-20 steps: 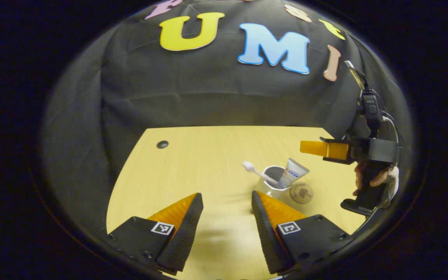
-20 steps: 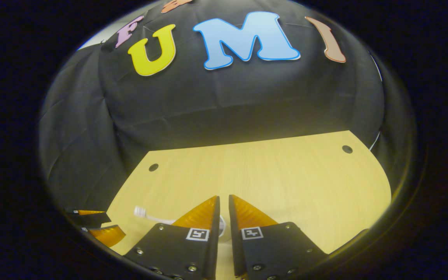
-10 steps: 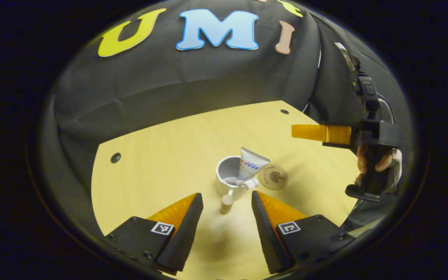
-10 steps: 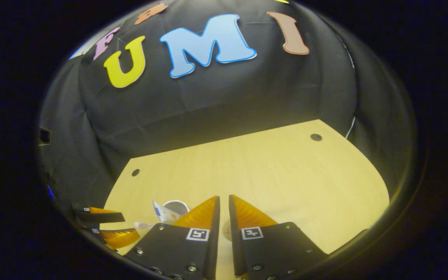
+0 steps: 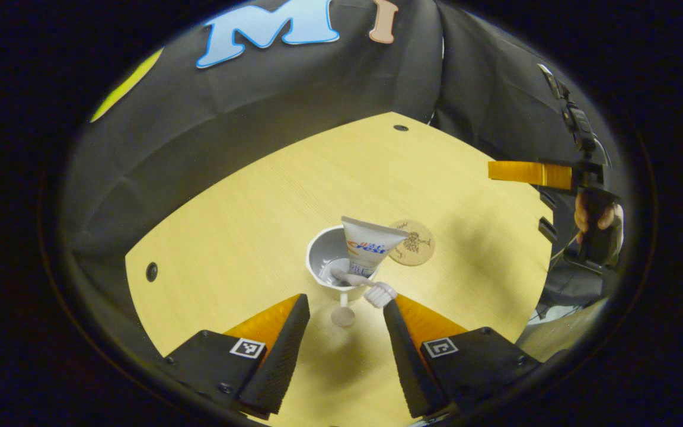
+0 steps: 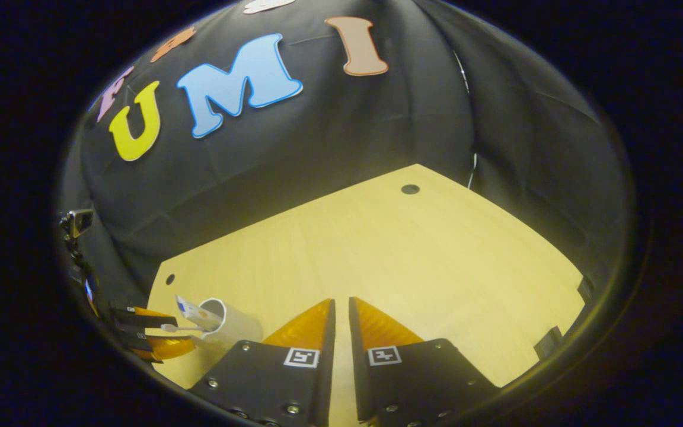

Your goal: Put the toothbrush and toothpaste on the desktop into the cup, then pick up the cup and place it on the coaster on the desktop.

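The left gripper [image 5: 341, 314] has its jaws wide open and empty at the bottom centre of the left gripper view, with the cup's handle [image 5: 342, 311] lying in the gap between them, untouched. Just above, mid-frame, the cup [image 5: 334, 268] stands on the counter [image 5: 246, 237] with the toothpaste [image 5: 367, 246] upright inside and the toothbrush [image 5: 360, 283] lying across its rim, head toward the camera. The coaster [image 5: 415, 243] sits bare, just right of the cup. At the right edge the right gripper [image 5: 525, 174] hangs well above the counter in a hand [image 5: 595, 214]; in the right gripper view its jaws [image 6: 341, 320] are nearly closed on nothing.

Both items look loaded, so the first half seems done. Left: grasp the cup, lift it and set it on the coaster.
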